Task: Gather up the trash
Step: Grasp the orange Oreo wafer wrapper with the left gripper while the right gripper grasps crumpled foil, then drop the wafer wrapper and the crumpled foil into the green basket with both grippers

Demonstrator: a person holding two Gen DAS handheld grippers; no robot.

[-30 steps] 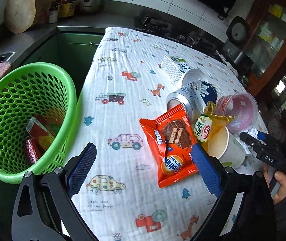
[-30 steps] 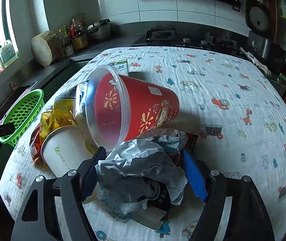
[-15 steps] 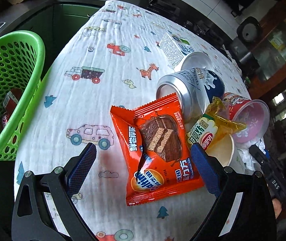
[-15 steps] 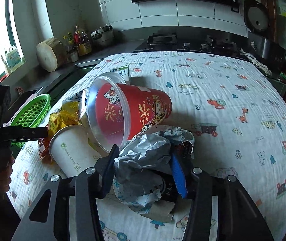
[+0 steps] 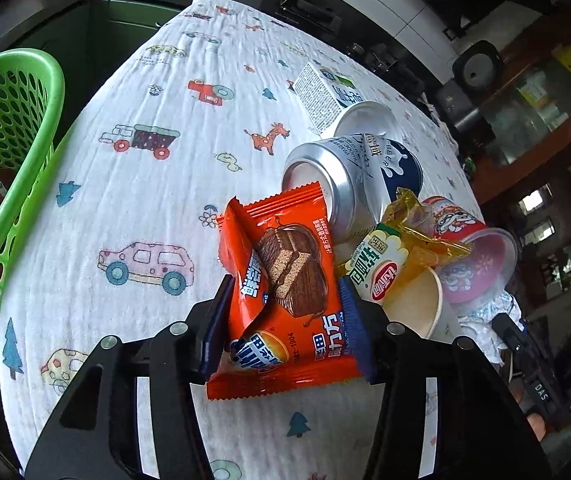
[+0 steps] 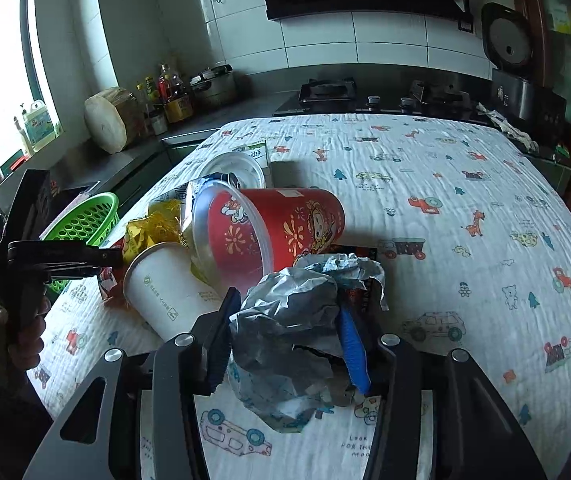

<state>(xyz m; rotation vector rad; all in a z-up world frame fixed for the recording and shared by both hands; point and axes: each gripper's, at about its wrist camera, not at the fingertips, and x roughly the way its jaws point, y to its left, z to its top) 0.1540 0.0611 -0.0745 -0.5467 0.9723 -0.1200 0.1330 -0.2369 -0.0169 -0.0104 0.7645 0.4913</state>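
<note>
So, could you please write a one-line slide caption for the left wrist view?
Left tool pinching an orange wafer wrapper on the printed tablecloth, beside a tipped can and green basket.

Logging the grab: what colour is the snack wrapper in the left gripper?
Orange snack wrapper, chocolate wafer pictured; clearest in the left wrist view.

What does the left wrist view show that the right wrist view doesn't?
Only the left view: the left gripper, whose jaws have just been closing, pinching the orange snack wrapper, and wrappers inside the green basket. Only the right view: the right gripper shut on the crumpled paper wad. Both show the basket, red cup, paper cup and yellow wrapper.
</note>
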